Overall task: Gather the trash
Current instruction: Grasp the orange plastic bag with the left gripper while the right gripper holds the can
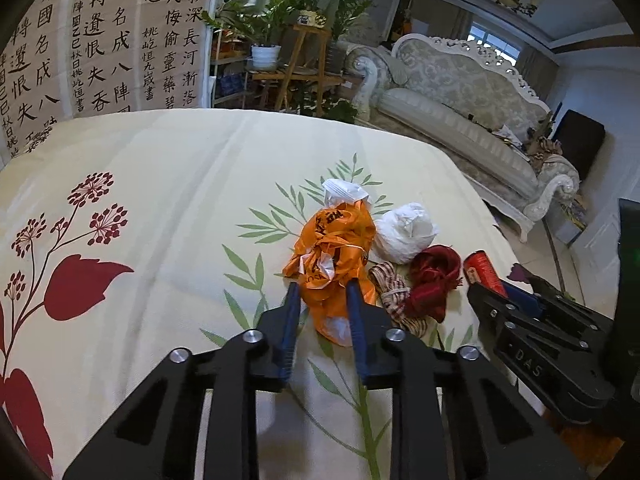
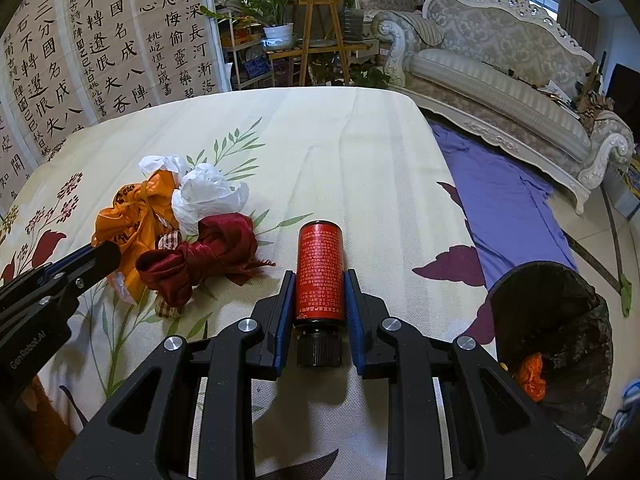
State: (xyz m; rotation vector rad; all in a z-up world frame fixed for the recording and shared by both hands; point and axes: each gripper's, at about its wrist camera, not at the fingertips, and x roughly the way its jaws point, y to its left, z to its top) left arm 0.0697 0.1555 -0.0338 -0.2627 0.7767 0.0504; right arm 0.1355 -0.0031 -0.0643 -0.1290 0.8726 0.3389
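A crumpled orange plastic bag [image 1: 332, 248] lies on the floral tablecloth [image 1: 160, 184]. My left gripper [image 1: 322, 292] straddles its near end, jaws touching its sides. Beside it lie a white bag ball [image 1: 406, 236], a red ribbon bundle [image 1: 434, 276] and a checked ribbon [image 1: 394, 296]. My right gripper [image 2: 319, 280] is shut on a red bottle with a black cap [image 2: 320, 268], which lies on the cloth. The pile also shows in the right wrist view: the orange bag [image 2: 136, 216], the white bag [image 2: 204, 196] and the red ribbon [image 2: 200, 256].
A black-lined trash bin [image 2: 556, 328] with an orange scrap inside stands below the table's right edge. A purple cloth [image 2: 504, 200] lies on the floor before an ornate sofa [image 2: 500, 68]. A calligraphy screen [image 1: 100, 36] and plant stands [image 1: 304, 60] are behind the table.
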